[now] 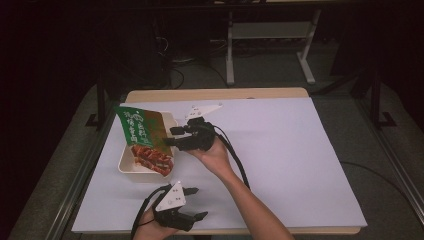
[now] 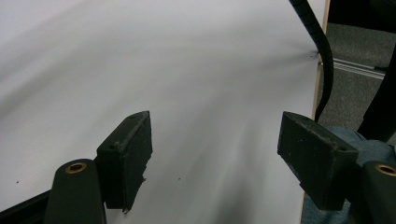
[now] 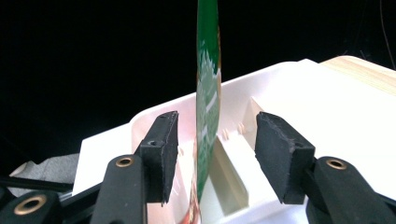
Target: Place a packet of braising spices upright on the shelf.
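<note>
Your table (image 1: 280, 150), under its white sheet, is the biggest thing here, and everything else sits toward its left half. The tray (image 1: 127, 167), a cream box with inner dividers, lies near the table's left edge, about midway between the near and far sides. The packet (image 1: 142, 135), green on top with white lettering and a red-brown food picture below, stands tilted in the tray, its lower end down among the compartments and its upper end leaning up and out to the tray's left. In your right gripper view the packet (image 3: 208, 93) appears edge-on as a thin green strip rising from the tray (image 3: 289, 88), right between the two jaws. Your right gripper (image 1: 170, 136) sits just to the tray's right, reaching in level toward the packet; its jaws are spread, with a clear gap on each side of the packet (image 3: 208, 93), so neither pad presses on it and the packet is not pinched. Your left gripper (image 1: 196, 202) rests well apart from the tray, on the near side of it by the table's front edge, with your left hand (image 1: 150, 227) under it. Its jaws stand wide apart over bare white sheet (image 2: 187, 70), with nothing between them.
</note>
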Motion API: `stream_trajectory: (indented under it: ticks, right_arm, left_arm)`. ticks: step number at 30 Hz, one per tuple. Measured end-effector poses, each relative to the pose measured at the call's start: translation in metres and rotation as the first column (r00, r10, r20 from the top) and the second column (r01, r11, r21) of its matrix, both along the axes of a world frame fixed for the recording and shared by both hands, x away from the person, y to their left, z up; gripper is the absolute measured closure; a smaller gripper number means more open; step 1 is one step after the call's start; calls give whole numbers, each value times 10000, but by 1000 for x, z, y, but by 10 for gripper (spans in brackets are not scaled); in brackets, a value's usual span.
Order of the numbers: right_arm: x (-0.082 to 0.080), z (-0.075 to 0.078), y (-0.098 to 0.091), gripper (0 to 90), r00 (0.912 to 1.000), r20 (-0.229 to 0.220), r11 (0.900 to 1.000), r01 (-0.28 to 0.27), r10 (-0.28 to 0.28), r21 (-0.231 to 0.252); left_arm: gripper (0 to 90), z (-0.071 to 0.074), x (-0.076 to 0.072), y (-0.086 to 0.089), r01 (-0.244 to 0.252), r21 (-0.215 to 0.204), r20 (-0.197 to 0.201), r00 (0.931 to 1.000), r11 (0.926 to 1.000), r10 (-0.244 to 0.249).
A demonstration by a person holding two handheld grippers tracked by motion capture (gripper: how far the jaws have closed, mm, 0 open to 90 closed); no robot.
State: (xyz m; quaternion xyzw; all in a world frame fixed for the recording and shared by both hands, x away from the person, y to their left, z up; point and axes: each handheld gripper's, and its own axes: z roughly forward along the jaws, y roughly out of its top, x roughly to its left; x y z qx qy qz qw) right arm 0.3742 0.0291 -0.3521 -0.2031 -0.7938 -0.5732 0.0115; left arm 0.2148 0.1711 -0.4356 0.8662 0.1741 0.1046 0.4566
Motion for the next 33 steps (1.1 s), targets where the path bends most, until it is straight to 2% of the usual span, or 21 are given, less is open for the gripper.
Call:
stream_trajectory:
  ticks: [10,18,33]
  right_arm:
    - [-9,5,-25,455,9998,200,9996,-70,76,-271]
    - [-13,2,-49,443,9999,65,9996,154,-153,-235]
    - [-18,-6,-90,409,9982,-194,9963,549,-563,-662]
  left_arm:
    - [255,-1,3,0,-74,123,-65,10000,9999,75]
    - [255,-1,4,1,-186,111,-90,9998,9998,187]
    - [251,-1,6,1,-247,200,-133,9996,9995,249]
